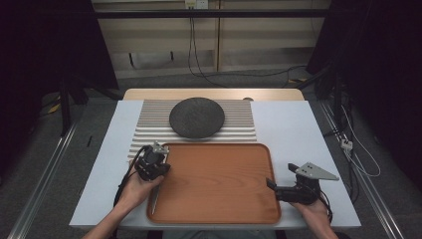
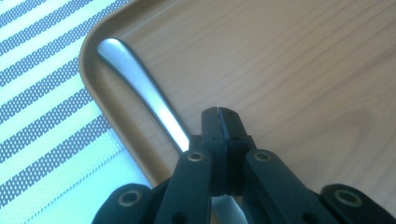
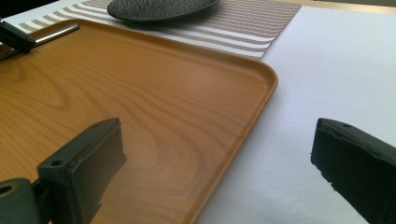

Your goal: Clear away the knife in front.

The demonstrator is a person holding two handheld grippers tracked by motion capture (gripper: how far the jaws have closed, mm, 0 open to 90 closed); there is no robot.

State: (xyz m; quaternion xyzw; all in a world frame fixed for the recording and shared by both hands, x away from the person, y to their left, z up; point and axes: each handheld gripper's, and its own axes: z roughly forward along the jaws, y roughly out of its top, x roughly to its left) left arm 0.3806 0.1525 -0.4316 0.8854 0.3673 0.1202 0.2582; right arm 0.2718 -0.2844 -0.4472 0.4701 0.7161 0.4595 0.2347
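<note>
A silver utensil handle (image 2: 140, 84) lies inside the wooden tray (image 1: 214, 184) along its left rim, seen as a thin strip (image 1: 155, 198) in the high view. My left gripper (image 2: 219, 114) sits over that handle with its jaws shut tight together; the handle runs underneath them, not between them. In the high view the left gripper (image 1: 160, 158) is at the tray's far left corner. My right gripper (image 1: 281, 175) hovers open at the tray's right edge, and its own view (image 3: 217, 140) has nothing between the jaws.
A dark round plate (image 1: 196, 117) rests on a striped placemat (image 1: 149, 129) behind the tray. A white sheet (image 1: 298, 129) covers the table on both sides. The right gripper view looks across the tray (image 3: 140, 84) to the left gripper (image 3: 14, 39) and the handle (image 3: 56, 31).
</note>
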